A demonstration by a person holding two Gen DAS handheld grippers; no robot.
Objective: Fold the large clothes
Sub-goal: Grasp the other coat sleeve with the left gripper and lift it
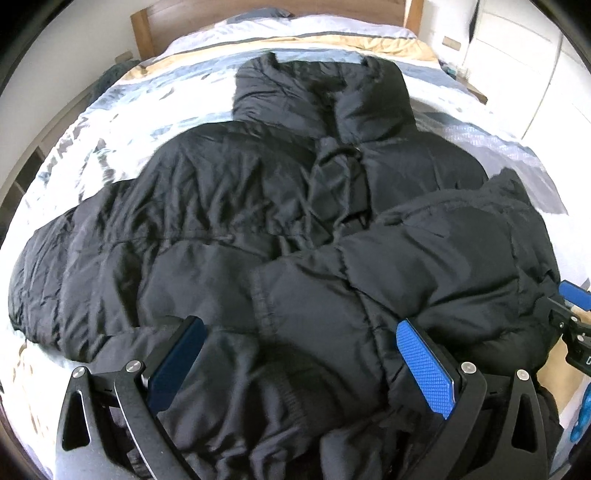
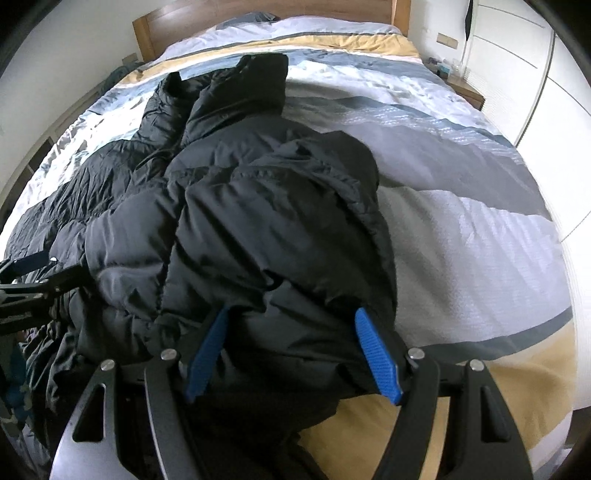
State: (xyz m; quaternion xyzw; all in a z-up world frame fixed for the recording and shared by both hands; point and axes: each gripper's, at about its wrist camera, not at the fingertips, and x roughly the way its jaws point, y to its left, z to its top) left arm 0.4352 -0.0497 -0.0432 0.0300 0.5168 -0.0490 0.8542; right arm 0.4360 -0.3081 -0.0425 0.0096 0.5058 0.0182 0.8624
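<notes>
A large black puffer jacket point(image 1: 240, 206) lies front-up on the bed, collar toward the headboard. Its right sleeve point(image 1: 424, 258) is folded across the body; the left sleeve stretches out to the left. My left gripper point(image 1: 299, 332) is open over the jacket's bottom hem, with fabric between its blue pads point(image 1: 424, 365). In the right wrist view the jacket point(image 2: 258, 206) bulges up, and my right gripper point(image 2: 291, 321) has its jaws around a thick fold of the jacket's right side, blue pads point(image 2: 376, 358) pressed against the fabric. The right gripper also shows in the left wrist view point(image 1: 572, 325).
The bed carries a duvet point(image 2: 461, 184) striped white, grey and yellow, with a wooden headboard point(image 1: 155, 33) at the far end. White wardrobe doors point(image 2: 535, 74) and a small bedside table point(image 2: 469, 92) stand to the right. The left gripper's body point(image 2: 26, 291) is at the left edge.
</notes>
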